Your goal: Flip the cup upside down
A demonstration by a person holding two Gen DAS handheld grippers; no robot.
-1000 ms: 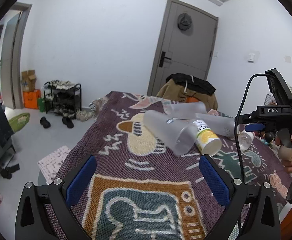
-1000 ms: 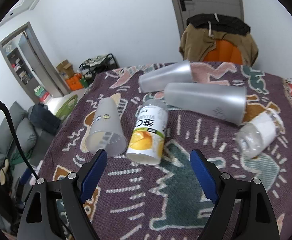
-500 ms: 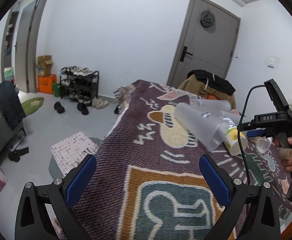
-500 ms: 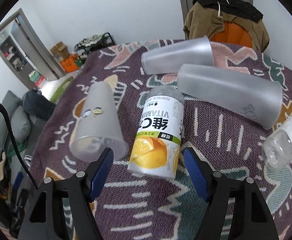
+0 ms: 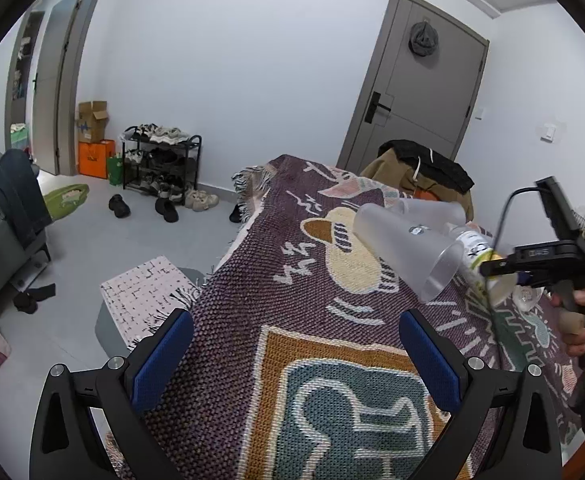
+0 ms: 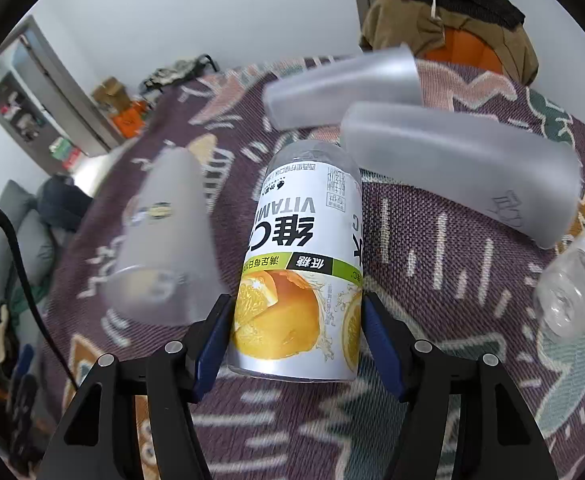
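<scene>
A white and orange vitamin drink cup (image 6: 298,280) lies on its side on the patterned blanket (image 6: 432,400). My right gripper (image 6: 298,344) has its blue pads (image 6: 212,340) pressed on both sides of the cup's wide end. In the left wrist view the right gripper's body (image 5: 548,256) partly hides that cup (image 5: 488,264). My left gripper (image 5: 292,356) is open and empty above the blanket's near end (image 5: 252,280). A frosted cup (image 6: 164,240) lies on its side left of the drink cup, also in the left wrist view (image 5: 404,248).
Two more frosted cups (image 6: 344,84) (image 6: 460,168) lie on their sides behind the drink cup. A small clear bottle (image 6: 572,284) lies at the right. A chair with a jacket (image 6: 448,8) stands past the far edge. The table's left edge drops to a floor with a stool (image 5: 144,296).
My right gripper moved forward to the drink cup and its jaws narrowed onto it. The left gripper swung left and stayed open.
</scene>
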